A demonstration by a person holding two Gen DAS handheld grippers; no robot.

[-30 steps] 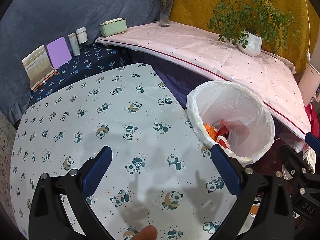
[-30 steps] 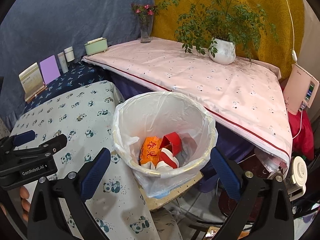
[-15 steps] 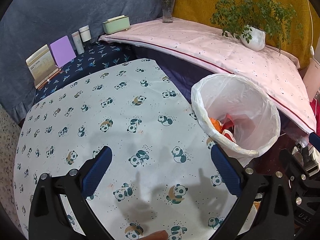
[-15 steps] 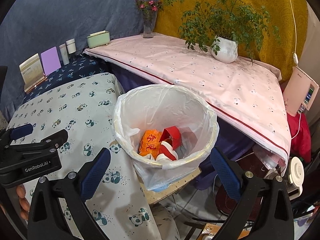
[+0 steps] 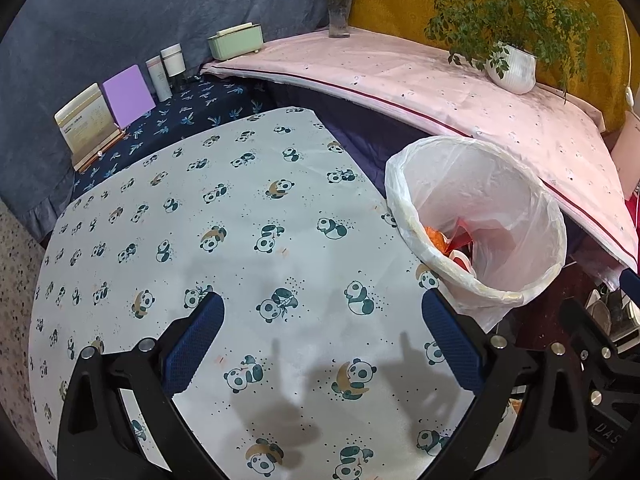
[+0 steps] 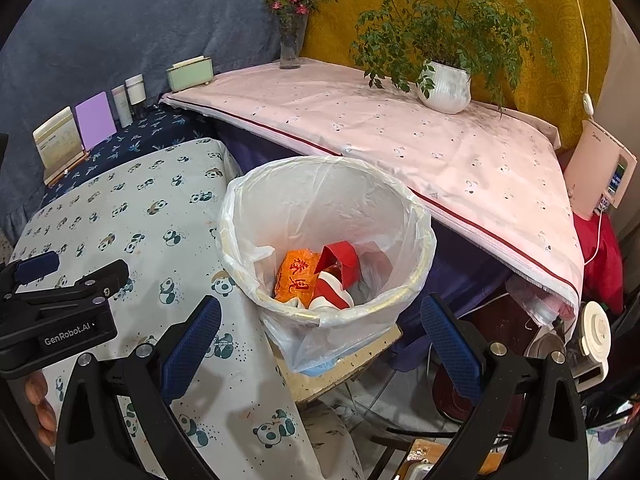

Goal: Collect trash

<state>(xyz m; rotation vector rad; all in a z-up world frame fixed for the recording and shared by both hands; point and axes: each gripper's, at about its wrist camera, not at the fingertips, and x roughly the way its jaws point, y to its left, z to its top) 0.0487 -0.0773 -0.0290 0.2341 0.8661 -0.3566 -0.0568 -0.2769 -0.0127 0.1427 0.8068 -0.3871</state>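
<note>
Both grippers are empty with fingers spread wide: the left gripper (image 5: 320, 336) sits low over the panda tablecloth (image 5: 224, 248), the right gripper (image 6: 320, 336) under the lined bin (image 6: 328, 240) at centre frame. Inside lies trash (image 6: 316, 280), seemingly orange and red wrappers.

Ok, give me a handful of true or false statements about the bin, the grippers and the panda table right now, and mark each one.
1. The trash bin is lined with a clear plastic bag. True.
2. The bin is empty. False: an orange packet and red-and-white wrappers lie at its bottom.
3. The right gripper is shut on a wrapper. False: it is open and holds nothing.
4. The left gripper is open over the panda tablecloth. True.
5. The potted plant stands on the panda tablecloth. False: it stands on the pink cloth behind the bin.
</note>
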